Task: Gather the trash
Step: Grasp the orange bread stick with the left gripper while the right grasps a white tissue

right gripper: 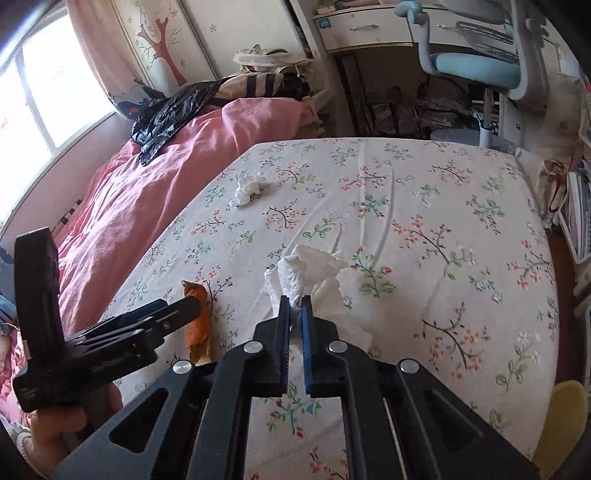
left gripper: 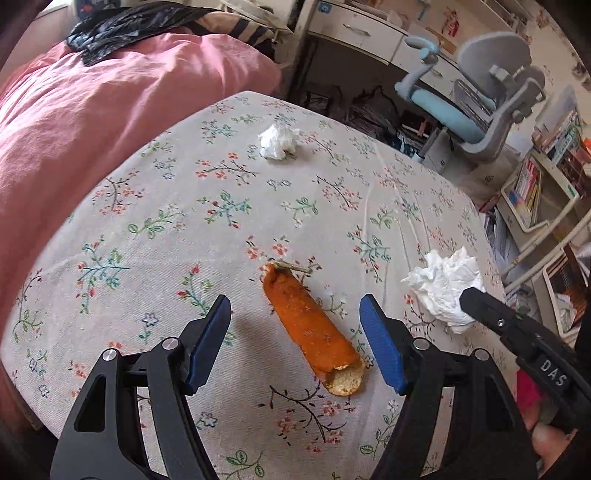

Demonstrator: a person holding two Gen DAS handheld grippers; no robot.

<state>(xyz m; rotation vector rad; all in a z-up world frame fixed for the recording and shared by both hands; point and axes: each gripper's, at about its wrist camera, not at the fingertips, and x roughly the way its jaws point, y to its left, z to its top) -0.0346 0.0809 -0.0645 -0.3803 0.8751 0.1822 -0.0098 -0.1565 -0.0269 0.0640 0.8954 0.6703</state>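
The left gripper [left gripper: 295, 317] points steeply down, its blue-padded jaws spread wide and gripping nothing. The right gripper [right gripper: 294, 301] tilts down too, jaws pinched nearly together.

A bed [left gripper: 155, 192] covered by a floral sheet carries the litter. An orange peel [left gripper: 312, 328] lies near its front, a crumpled white tissue [left gripper: 445, 286] just to the right of it, and a second tissue wad [left gripper: 277, 141] farther back. A pink quilt [left gripper: 92, 110] lies along the left side, with a black plastic bag [left gripper: 122, 26] on it.
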